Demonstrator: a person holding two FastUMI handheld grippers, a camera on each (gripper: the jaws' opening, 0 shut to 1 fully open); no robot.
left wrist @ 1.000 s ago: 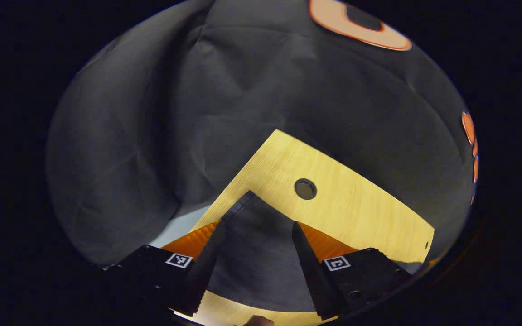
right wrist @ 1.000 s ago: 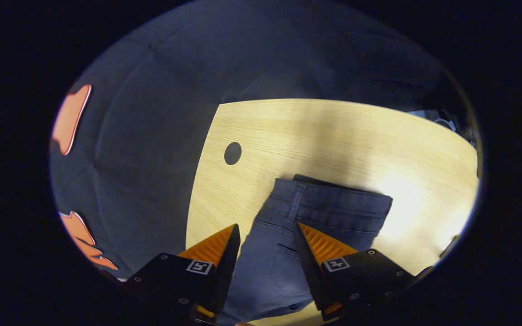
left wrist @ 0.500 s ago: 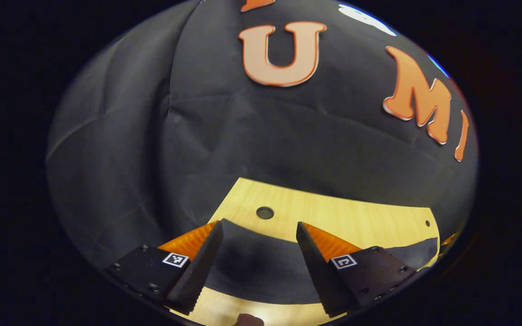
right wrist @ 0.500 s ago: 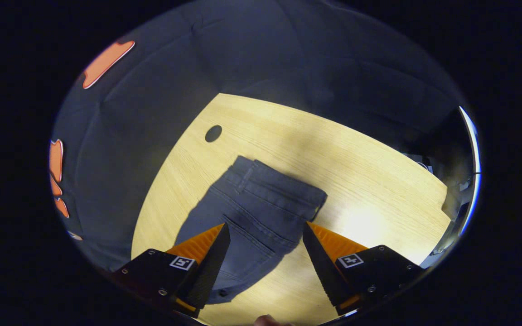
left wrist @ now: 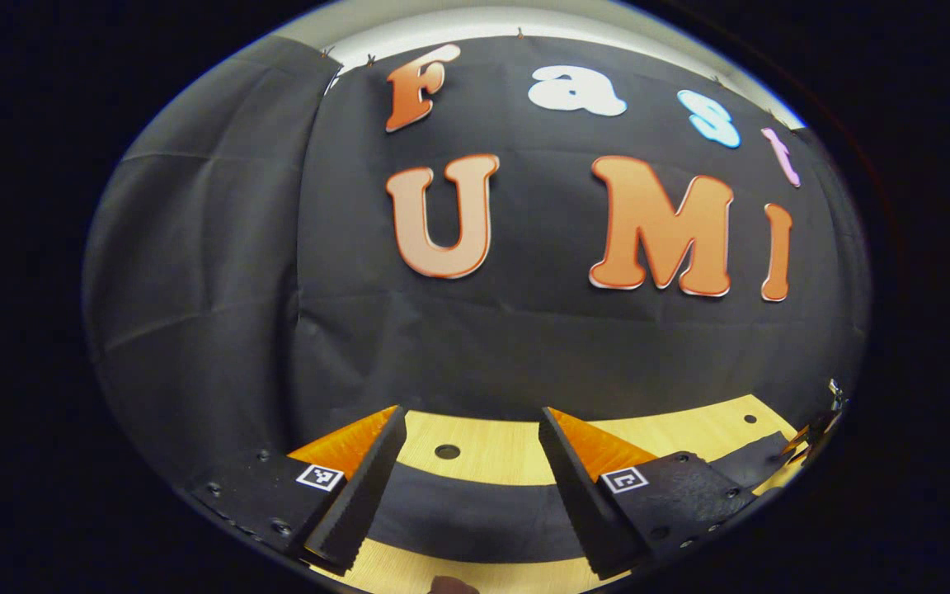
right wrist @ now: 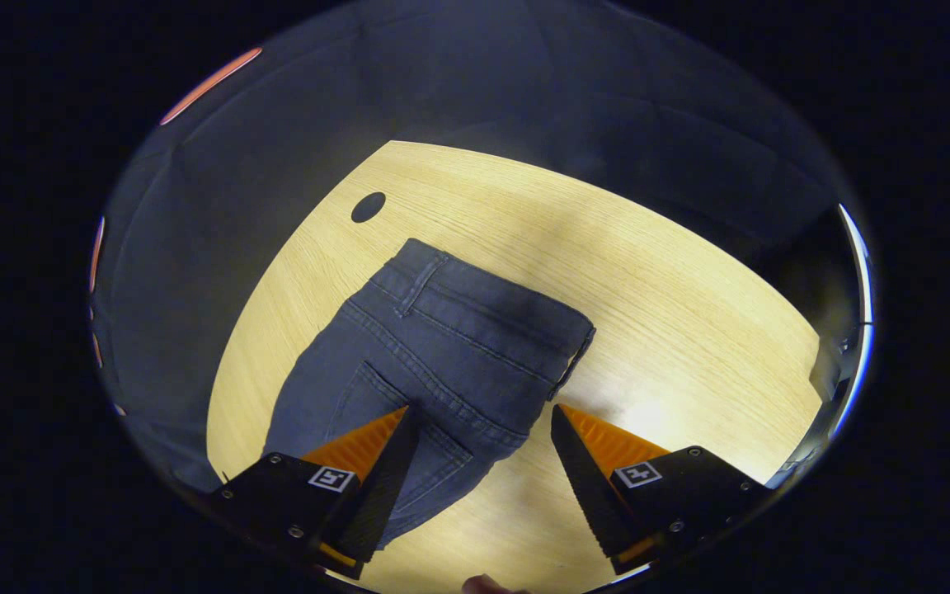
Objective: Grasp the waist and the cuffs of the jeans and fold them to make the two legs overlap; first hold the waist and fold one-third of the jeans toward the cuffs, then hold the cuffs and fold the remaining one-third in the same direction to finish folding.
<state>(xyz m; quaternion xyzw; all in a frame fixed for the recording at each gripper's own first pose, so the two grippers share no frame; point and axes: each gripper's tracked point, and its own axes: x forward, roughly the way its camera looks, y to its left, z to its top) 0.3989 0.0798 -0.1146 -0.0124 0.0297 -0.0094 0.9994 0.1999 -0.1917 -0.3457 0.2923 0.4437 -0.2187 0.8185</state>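
Item: dark blue denim jeans [right wrist: 434, 346] lying flat on a light wood-grain table [right wrist: 689, 313], waist end uppermost in the right gripper view.

Right gripper [right wrist: 483, 450]: fingers spread wide, holding nothing, poised above the jeans' seat and back pocket. Left gripper [left wrist: 471, 462]: fingers likewise wide apart and empty, above a dark cloth strip [left wrist: 475, 516] lying on the table, facing the booth wall. Round hole [right wrist: 368, 206] in the tabletop near the waistband.
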